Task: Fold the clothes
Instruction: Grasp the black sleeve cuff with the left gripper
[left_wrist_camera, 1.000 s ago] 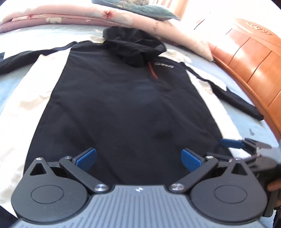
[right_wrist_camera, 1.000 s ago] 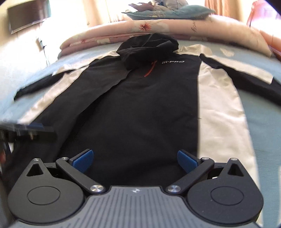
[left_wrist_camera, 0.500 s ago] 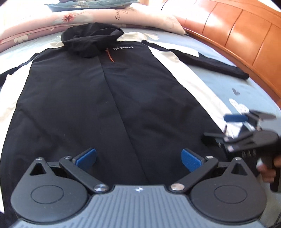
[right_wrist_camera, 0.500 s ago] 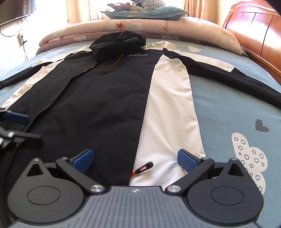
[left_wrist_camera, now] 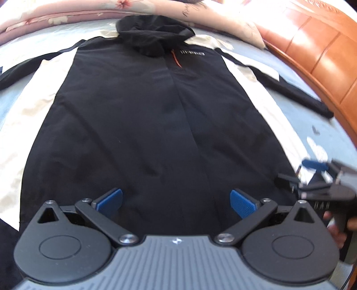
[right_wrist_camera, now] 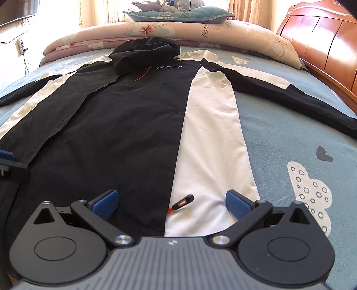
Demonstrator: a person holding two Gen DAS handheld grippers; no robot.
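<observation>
A black hooded jacket with cream side panels lies flat, front up, on the bed; it also shows in the right wrist view. Its hood is at the far end and both sleeves are spread out. My left gripper is open and empty over the black hem. My right gripper is open and empty over the hem where black meets the cream panel, just above an orange zip pull. The right gripper also shows at the right edge of the left wrist view.
The bed has a blue-grey sheet with cloud prints. A rolled floral quilt and a pillow lie beyond the hood. A wooden headboard runs along the right side.
The left wrist view has swung back left and a little nearer, centring on the jacket body. The right gripper has moved slightly forward over the hem. Both stay open.
</observation>
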